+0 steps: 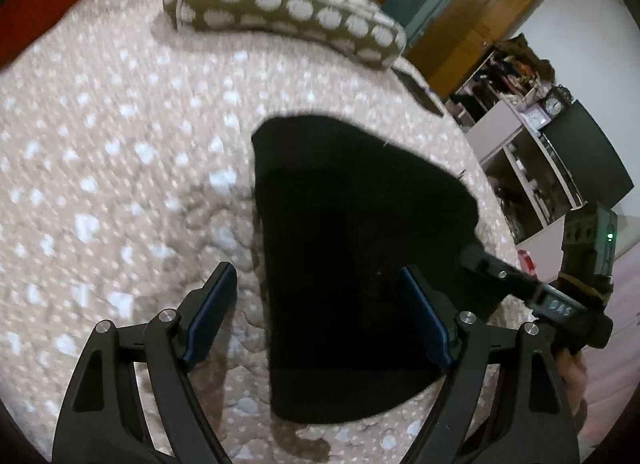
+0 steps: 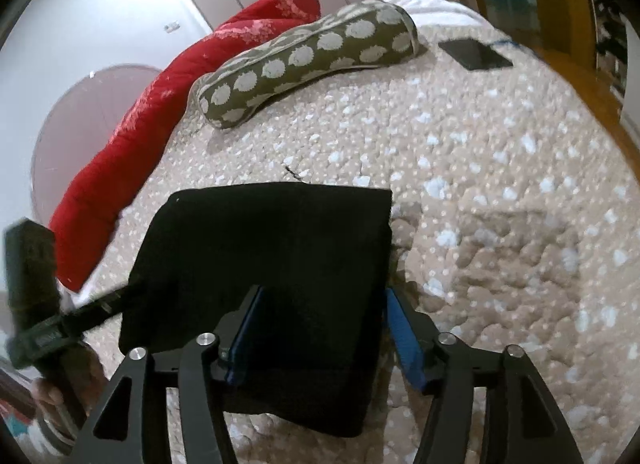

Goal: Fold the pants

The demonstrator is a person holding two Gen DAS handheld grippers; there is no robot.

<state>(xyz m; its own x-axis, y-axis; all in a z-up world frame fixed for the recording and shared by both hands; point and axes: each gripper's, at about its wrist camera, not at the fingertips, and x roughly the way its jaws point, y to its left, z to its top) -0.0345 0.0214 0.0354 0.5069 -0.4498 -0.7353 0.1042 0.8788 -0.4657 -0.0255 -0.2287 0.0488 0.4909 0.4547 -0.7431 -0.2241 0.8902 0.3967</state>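
since the folded black cloth pants [image 2: 264,264] look soft and limp (light too), both spread-jawed tools, left gripper [image 1: 316,316] and right gripper [image 2: 320,328], should pinch edges.

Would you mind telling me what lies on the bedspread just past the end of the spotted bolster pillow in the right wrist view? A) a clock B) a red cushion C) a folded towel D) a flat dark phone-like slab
D: a flat dark slab lies on the bedspread beside the end of the spotted bolster pillow.
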